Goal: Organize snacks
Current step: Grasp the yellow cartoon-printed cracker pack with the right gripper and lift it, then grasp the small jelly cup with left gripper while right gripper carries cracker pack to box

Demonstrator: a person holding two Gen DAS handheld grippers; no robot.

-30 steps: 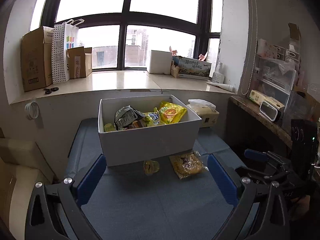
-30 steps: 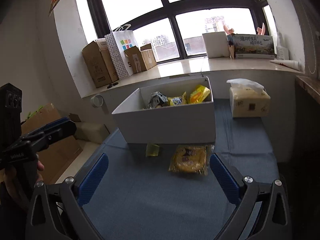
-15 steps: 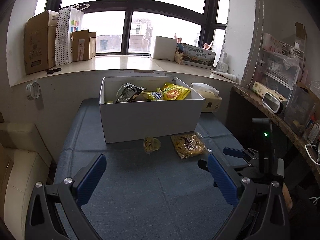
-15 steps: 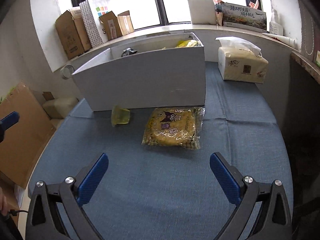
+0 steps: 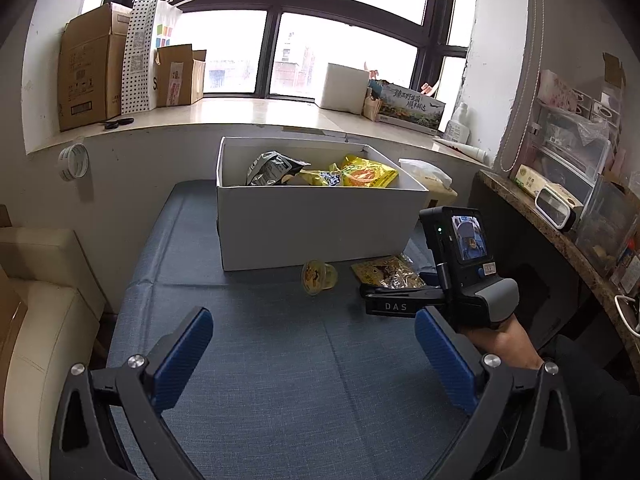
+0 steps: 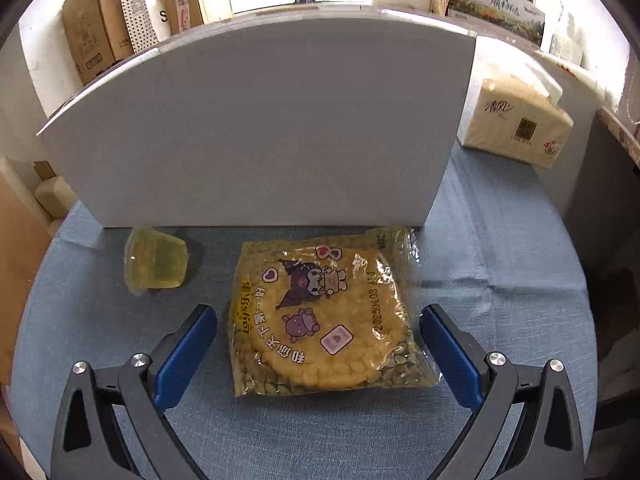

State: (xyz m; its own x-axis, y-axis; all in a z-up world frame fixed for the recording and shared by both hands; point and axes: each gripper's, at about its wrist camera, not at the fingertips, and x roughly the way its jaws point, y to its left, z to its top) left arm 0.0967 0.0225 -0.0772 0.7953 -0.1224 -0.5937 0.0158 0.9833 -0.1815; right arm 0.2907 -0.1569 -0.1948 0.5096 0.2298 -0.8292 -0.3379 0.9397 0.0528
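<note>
A white box [image 5: 316,224] on the blue cloth holds several snack bags [image 5: 360,174]. In front of it lie a yellow jelly cup [image 5: 318,277] and a flat yellow snack packet [image 5: 386,274]. In the right wrist view the packet [image 6: 324,316] lies between the open fingers of my right gripper [image 6: 318,344], which sits low over it, not touching. The jelly cup [image 6: 156,266] is to its left, by the box wall [image 6: 260,128]. My left gripper [image 5: 312,350] is open and empty, held back above the cloth. The right gripper's body [image 5: 456,280] shows in the left wrist view over the packet.
A tissue pack [image 6: 516,124] stands right of the box. A windowsill [image 5: 248,114] behind carries cardboard boxes [image 5: 88,84] and a paper bag. A side counter [image 5: 560,220] with containers runs along the right. A cream cushion [image 5: 44,320] is at the left.
My right gripper has moved forward and down until its open fingers flank the yellow packet. The left gripper has drawn back and up a little. Nothing has been gripped.
</note>
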